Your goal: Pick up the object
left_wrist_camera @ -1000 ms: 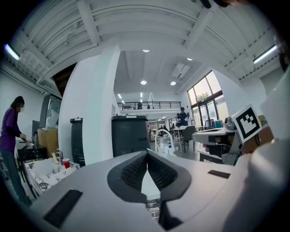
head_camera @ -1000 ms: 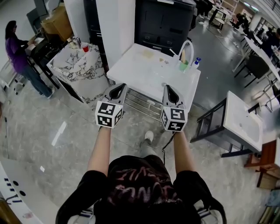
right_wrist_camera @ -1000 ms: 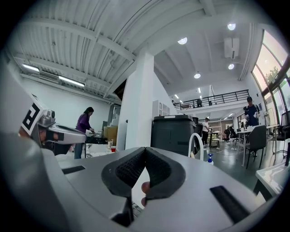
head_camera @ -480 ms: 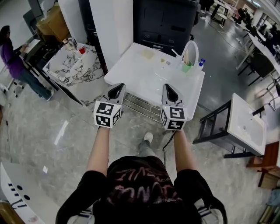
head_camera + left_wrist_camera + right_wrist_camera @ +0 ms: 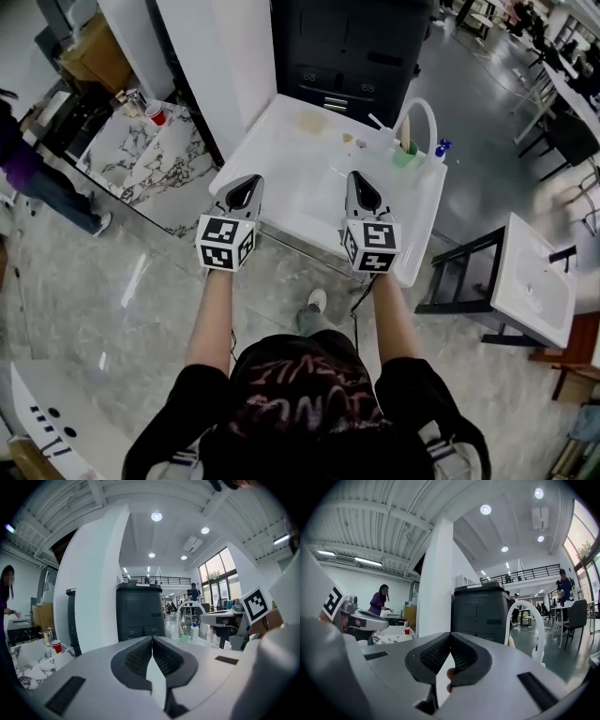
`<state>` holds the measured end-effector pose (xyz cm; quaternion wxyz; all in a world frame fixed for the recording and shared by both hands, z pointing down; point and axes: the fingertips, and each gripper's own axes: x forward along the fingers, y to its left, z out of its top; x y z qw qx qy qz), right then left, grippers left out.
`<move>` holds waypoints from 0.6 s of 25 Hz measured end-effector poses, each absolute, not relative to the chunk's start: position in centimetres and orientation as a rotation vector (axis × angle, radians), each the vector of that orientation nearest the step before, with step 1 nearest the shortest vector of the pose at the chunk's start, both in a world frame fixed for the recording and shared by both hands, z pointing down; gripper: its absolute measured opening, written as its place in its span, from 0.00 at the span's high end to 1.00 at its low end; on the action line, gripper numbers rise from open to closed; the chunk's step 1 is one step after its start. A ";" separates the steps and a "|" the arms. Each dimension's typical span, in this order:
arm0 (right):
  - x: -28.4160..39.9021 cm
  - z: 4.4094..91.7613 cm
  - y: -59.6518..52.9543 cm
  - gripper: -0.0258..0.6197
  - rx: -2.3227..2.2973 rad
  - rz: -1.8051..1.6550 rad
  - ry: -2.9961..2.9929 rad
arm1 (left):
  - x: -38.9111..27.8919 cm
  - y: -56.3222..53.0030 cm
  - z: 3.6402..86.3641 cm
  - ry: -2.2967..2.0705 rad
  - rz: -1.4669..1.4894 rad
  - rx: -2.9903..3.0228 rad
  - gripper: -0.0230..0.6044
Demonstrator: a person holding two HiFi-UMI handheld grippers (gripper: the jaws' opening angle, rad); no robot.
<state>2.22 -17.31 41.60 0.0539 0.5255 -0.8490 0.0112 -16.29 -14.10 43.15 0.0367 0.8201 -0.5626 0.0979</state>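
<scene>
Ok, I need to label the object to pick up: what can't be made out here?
- Small bits on the white table: too small in the head view to name.
- Its top in both gripper views: mostly hidden behind the left gripper's and right gripper's own bodies.
- Person at the head view's left edge: cut off by the frame.

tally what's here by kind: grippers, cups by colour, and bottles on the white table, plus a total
grippers: 2 (left gripper, right gripper)
green cup: 1
red cup: 1
blue-topped bottle: 1
total: 5
</scene>
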 end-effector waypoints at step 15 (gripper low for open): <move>2.5 42.3 -30.4 0.94 1.534 0.102 -2.616 | -14.3 -26.5 43.9 -1.727 0.368 2.467 0.94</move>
